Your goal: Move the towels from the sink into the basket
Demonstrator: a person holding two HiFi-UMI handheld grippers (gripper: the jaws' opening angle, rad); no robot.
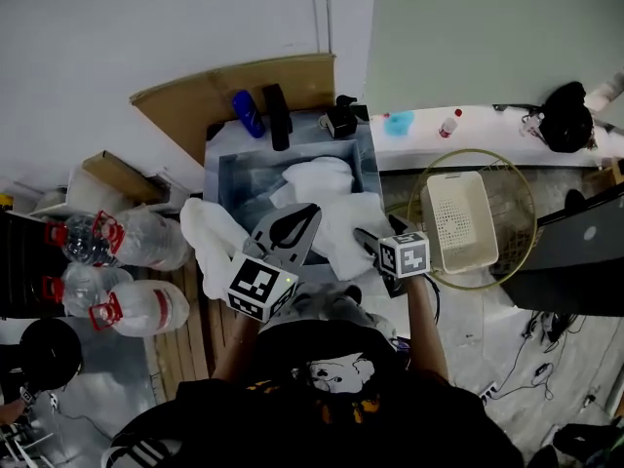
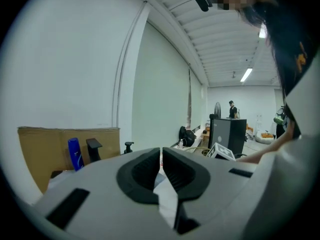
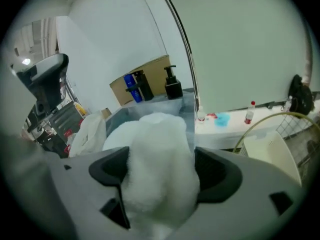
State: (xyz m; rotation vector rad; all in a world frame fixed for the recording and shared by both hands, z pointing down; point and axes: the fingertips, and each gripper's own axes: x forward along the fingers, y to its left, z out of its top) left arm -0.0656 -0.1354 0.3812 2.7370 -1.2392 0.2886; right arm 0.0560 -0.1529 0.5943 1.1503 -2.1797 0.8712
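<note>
White towels (image 1: 322,185) lie heaped in the grey sink (image 1: 226,175) and spill over its near edge. My left gripper (image 1: 297,222) hovers at the sink's near left, shut on a thin fold of white towel (image 2: 162,186); another towel (image 1: 210,237) hangs over the sink's left corner beside it. My right gripper (image 1: 366,240) sits over the near right of the heap, jaws wide open, and a thick bulge of towel (image 3: 157,154) fills the gap between them. The white basket (image 1: 456,220) rests inside a round wire basket (image 1: 517,198) to the right.
A blue bottle (image 1: 246,113), a black dispenser (image 1: 277,115) and a pump bottle (image 1: 339,120) stand behind the sink against cardboard (image 1: 234,88). Large water bottles (image 1: 132,242) lie on the floor at left. A blue cup (image 1: 398,122), small bottle (image 1: 449,123) and black bag (image 1: 565,115) line the right ledge.
</note>
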